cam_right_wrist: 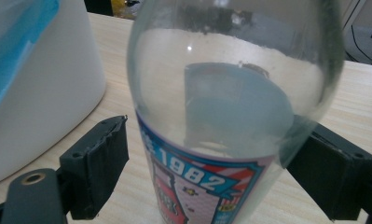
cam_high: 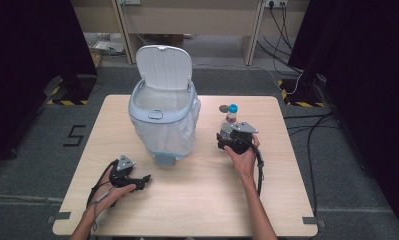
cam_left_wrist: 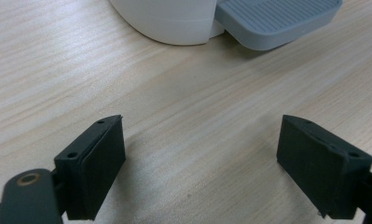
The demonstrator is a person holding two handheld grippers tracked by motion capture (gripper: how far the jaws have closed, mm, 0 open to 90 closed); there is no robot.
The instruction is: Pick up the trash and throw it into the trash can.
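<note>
Clear bottle (cam_right_wrist: 230,107) upright right of the bin (cam_high: 163,117), base cut off, right gripper (cam_high: 235,136) jaws spread around it, left pad apart, right contact hidden, left gripper (cam_left_wrist: 202,172) wide open over bare table (cam_left_wrist: 188,93) near the pedal (cam_left_wrist: 274,21).

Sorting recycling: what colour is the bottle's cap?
Blue; the cap on the bottle shows best in the high view.

Light wooden table (cam_high: 187,200) on grey carpet (cam_high: 32,165), black curtains (cam_high: 27,40) either side, pale wooden desk (cam_high: 187,20) behind.
</note>
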